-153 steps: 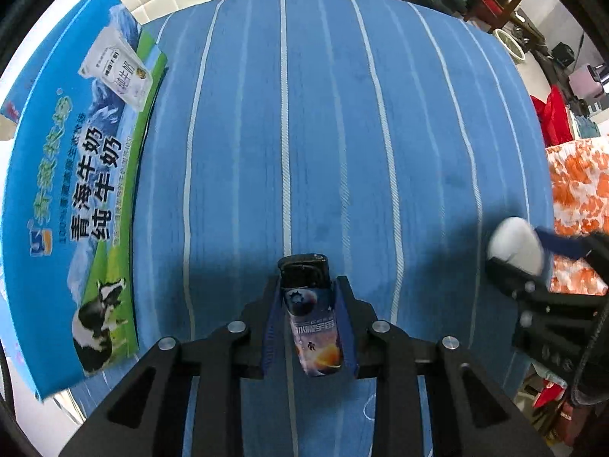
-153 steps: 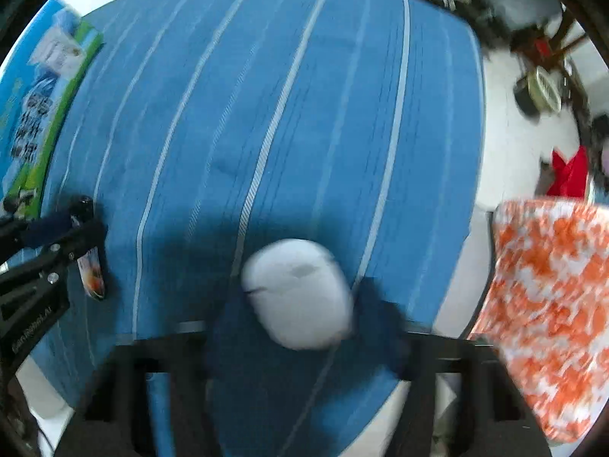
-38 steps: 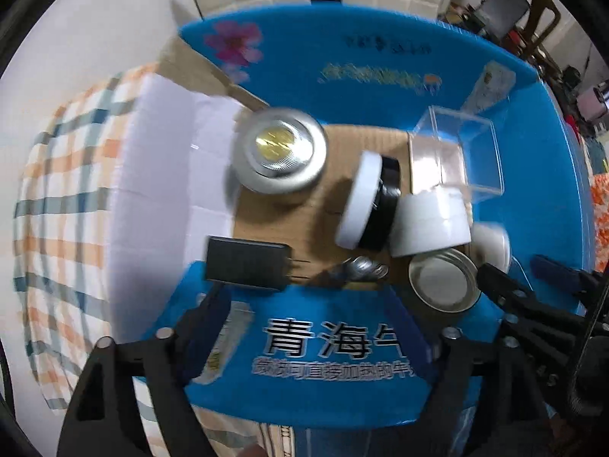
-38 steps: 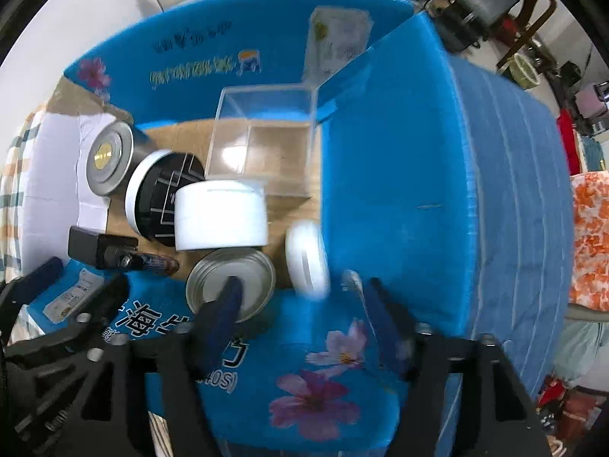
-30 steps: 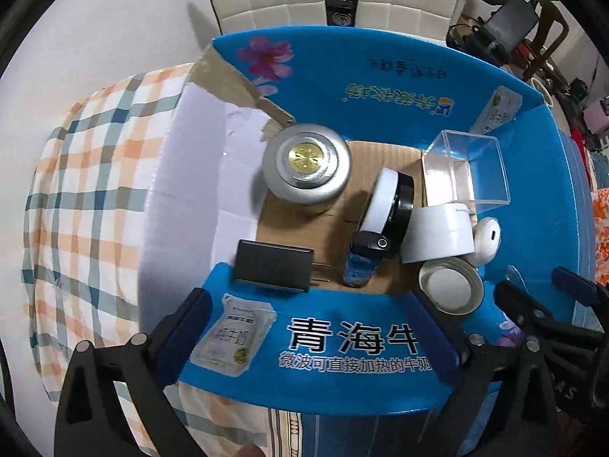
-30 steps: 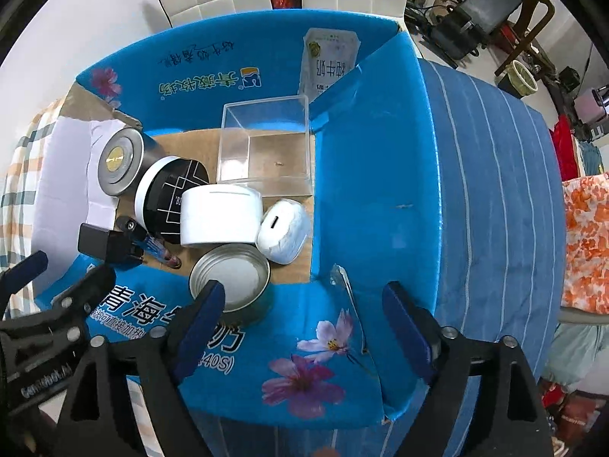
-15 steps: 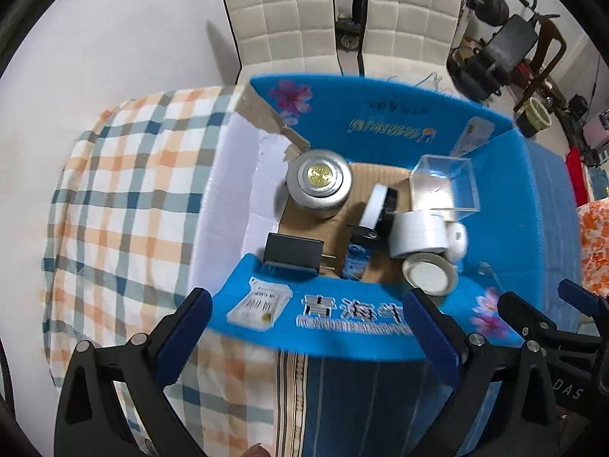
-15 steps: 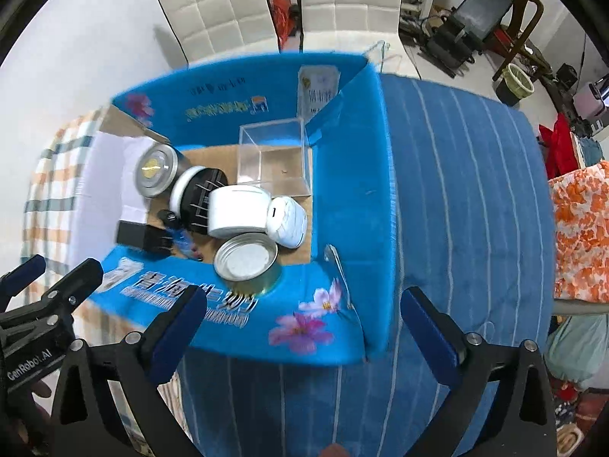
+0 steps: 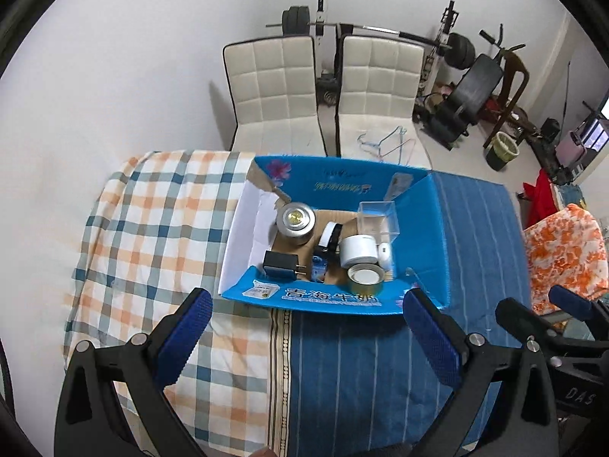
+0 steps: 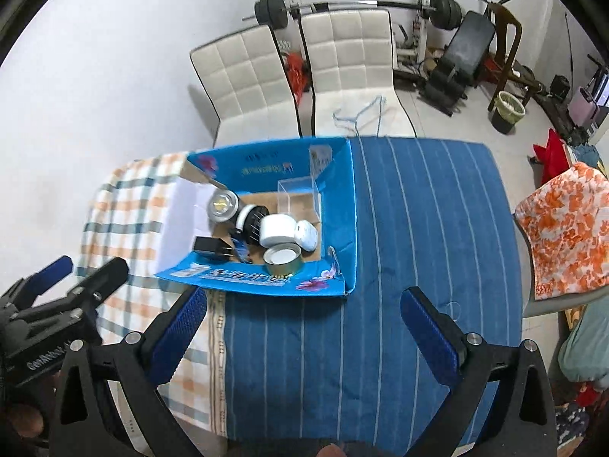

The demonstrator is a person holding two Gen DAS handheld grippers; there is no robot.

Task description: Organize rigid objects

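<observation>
On the table sits an open blue cardboard box [image 9: 420, 236], flaps up, straddling the seam between a checked cloth [image 9: 160, 228] on the left and a blue striped cloth [image 10: 418, 228] on the right.

Left gripper [image 9: 304, 337]: jaws spread wide, nothing between the blue pads [image 9: 186, 335], held high above the near edge of the table. Right gripper [image 10: 302, 329]: same, jaws wide apart and empty, above the striped cloth, near side of the box. Each gripper shows at the edge of the other's view.

All task items are inside the box:
- silver round tin with gold centre [image 9: 295, 222], far-left area of the floor
- clear plastic box [image 9: 377, 215], far-right corner, upright
- black-and-white round container [image 9: 330, 237] on its side, between tin and white jar
- white cylindrical jar [image 9: 357, 250] on its side, touching the black-and-white one
- white oval case [image 10: 306, 234], tucked against the jar's right side by the right wall
- open metal tin [image 9: 364, 278], mouth up, at the near wall
- black charger plug [image 9: 280, 264], near-left corner, prongs pointing right
- small blue printed lighter-like item [image 9: 319, 269], just right of the plug; details too small to read

Two white padded chairs [image 9: 323, 87] stand behind the table. Gym gear [image 10: 449, 30] along the back wall. Orange-patterned fabric [image 10: 567, 228] off the right side.
</observation>
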